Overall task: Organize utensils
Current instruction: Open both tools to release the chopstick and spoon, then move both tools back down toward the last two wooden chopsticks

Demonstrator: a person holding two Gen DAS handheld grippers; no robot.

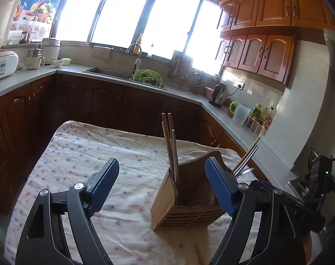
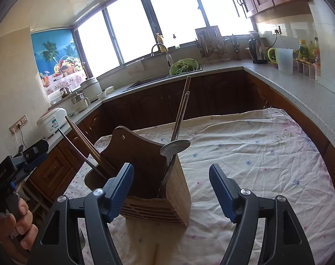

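A wooden utensil holder stands on the cloth-covered table. Wooden chopsticks lean out of one compartment. A metal spoon and metal chopsticks stand in the other. My left gripper is open, its right finger overlapping the holder's near right side, and nothing is gripped. My right gripper is open too, with the holder's right corner in front of its left finger. A hand holds the left gripper at the left edge of the right wrist view.
Dark lower cabinets and a grey counter ring the table, with a sink and a green colander, a kettle and bottles along the right. What looks like a fork's tines shows beside the right gripper's left arm.
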